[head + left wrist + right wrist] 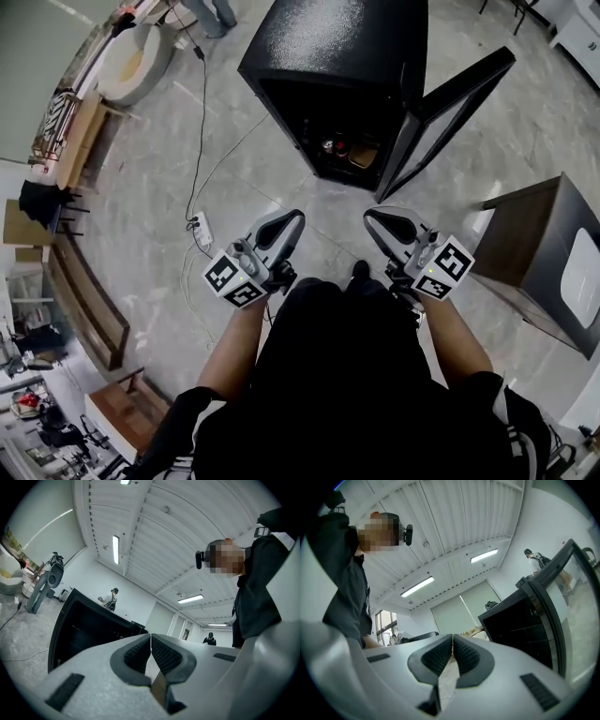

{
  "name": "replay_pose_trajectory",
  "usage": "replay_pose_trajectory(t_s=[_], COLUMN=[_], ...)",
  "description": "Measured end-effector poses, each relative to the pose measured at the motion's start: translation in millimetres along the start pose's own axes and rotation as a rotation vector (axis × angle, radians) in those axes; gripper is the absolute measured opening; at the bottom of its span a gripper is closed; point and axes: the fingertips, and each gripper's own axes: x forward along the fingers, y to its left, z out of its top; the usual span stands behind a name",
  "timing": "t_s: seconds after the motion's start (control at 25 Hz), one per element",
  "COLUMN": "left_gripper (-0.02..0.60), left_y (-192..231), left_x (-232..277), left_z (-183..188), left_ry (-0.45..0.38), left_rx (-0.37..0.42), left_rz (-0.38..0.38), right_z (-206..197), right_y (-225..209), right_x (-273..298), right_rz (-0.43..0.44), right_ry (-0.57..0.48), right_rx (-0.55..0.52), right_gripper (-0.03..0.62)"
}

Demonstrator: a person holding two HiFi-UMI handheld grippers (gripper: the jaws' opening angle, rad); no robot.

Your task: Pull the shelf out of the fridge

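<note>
Both tongs are pressed together with nothing in them: the left gripper (296, 219) and right gripper (371, 217) are held side by side in front of the person, pointing about level at the fridge (328, 56). It stands on the floor straight ahead of them, apart from both tips, with its door (450, 112) swung wide to the right. The dark opening faces the person and sits between the two lines of reach; I'd call the right gripper a touch nearer, on the door side. The shelf (529, 631) is inside still, showing only as faint level bars in the right gripper view, so I can't be sure of its edge. Cans (333, 145) sit low in the opening. I'd guess the shelf runs across the opening and would slide out towards the person, so both tongs must spread first
</note>
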Motion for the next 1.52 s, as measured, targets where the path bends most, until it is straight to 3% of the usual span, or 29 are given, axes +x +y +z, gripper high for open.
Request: replay_pose_trajectory(t_s=[0.2, 0.36, 0.64, 0.88, 1.08, 1.36, 1.52], left_gripper=[0.025, 0.025, 0.025, 0.025, 0.025, 0.026, 0.026], left_y=[12, 31, 84, 124, 148, 159, 171], left_x=[21, 29, 28, 31, 28, 46, 57], left_z=[9, 14, 26, 32, 14, -29, -48], left_ry=[0.014, 0.030, 0.013, 0.077, 0.090, 0.136, 0.087], left_rx=[0.015, -0.018, -0.133, -0.165, -0.255, -0.411, -0.544], left_rz=[-0.056, -0.114, -0.217, -0.288, -0.252, -0.203, -0.160], right_z=[-3, -4, -5, -3, -6, -14, -22], right_y=[-9, -15, -37, -50, -65, -93, -117], right_x=[3, 15, 48, 79, 77, 69, 64], right_rz=[-0.037, -0.086, -0.262, -0.399, -0.475, -0.467, -0.481], right_ry=[-0.010, -0.017, -0.061, -0.139, -0.181, -0.249, -0.323], right_rx=[0.003, -0.016, -0.034, 0.015, 0.063, 0.128, 0.219], right_gripper=[0.026, 0.026, 0.026, 0.027, 0.026, 0.028, 0.028])
